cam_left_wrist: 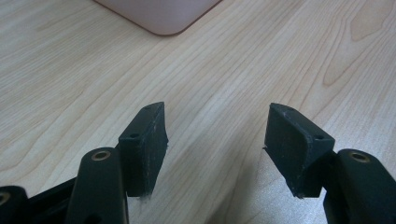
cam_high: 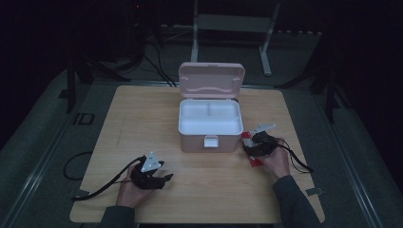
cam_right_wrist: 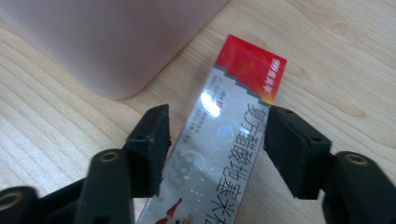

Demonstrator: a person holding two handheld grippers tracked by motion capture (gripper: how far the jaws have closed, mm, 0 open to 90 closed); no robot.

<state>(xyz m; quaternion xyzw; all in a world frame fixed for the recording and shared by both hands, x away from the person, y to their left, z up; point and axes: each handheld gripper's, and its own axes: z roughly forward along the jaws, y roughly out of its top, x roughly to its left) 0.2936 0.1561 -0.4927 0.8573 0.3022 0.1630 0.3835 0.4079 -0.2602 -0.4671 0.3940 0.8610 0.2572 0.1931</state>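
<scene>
A flat carton [cam_right_wrist: 232, 140], silver with a red end and printed characters, lies on the wooden table [cam_high: 142, 118] just right of the pink storage box [cam_high: 209, 138]. My right gripper [cam_right_wrist: 215, 135] straddles the carton, jaws wide; a gap shows between the left pad and the carton, while the right pad sits at its edge. From above, the right gripper [cam_high: 252, 145] covers most of the carton [cam_high: 255, 164]. My left gripper [cam_left_wrist: 215, 140] rests low over bare wood, open and holding nothing. In the high view the left gripper [cam_high: 164, 179] sits near the front left.
The pink box stands open at the table's middle, lid [cam_high: 211, 80] upright at the back, white divided tray [cam_high: 209, 116] inside, latch [cam_high: 211, 141] facing me. A corner of the box [cam_left_wrist: 161, 14] lies ahead of the left gripper. Cables trail from both grippers.
</scene>
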